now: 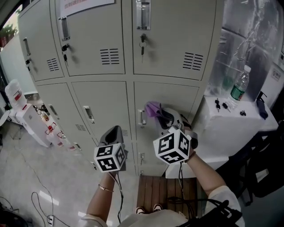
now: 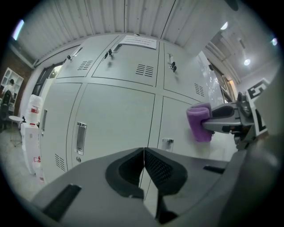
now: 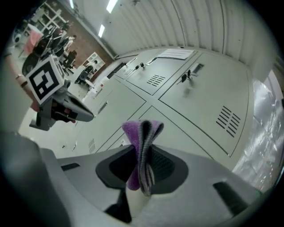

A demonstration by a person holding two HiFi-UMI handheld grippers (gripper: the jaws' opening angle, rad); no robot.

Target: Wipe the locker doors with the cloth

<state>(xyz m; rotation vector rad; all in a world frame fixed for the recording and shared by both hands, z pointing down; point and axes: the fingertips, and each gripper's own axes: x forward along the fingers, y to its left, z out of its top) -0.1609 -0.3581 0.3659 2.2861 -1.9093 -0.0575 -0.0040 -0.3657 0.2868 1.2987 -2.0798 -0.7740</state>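
Well, little of the writing reads from where I sit. The notice (image 1: 84, 5) on an upper door of the lockers (image 1: 177, 44) carries red print too small to make out. The bottle (image 1: 239, 86) off to the right has a green label I cannot read either. The cubes (image 1: 173, 145) on both tools show only black-and-white square patterns.

My right gripper (image 1: 165, 116) is clamped on the purple cloth (image 3: 137, 131), which is folded and stands up between its jaws. In the head view the cloth sits over the middle-row right door, just right of its handle (image 1: 143, 117). I cannot tell whether it presses on the metal. My left gripper (image 2: 144, 153) has its jaws closed together with nothing between them, and it hangs lower, in front of the door to the left.

Only the head view gives me the bottle, the keys (image 1: 142, 44) hanging in an upper lock and my own forearms. The left gripper view alone shows the right tool side-on, with the cloth bunched at its tip beside the door. The right gripper view alone opens onto a room behind, with people (image 3: 66, 46) at desks and ceiling lights (image 3: 111, 5).
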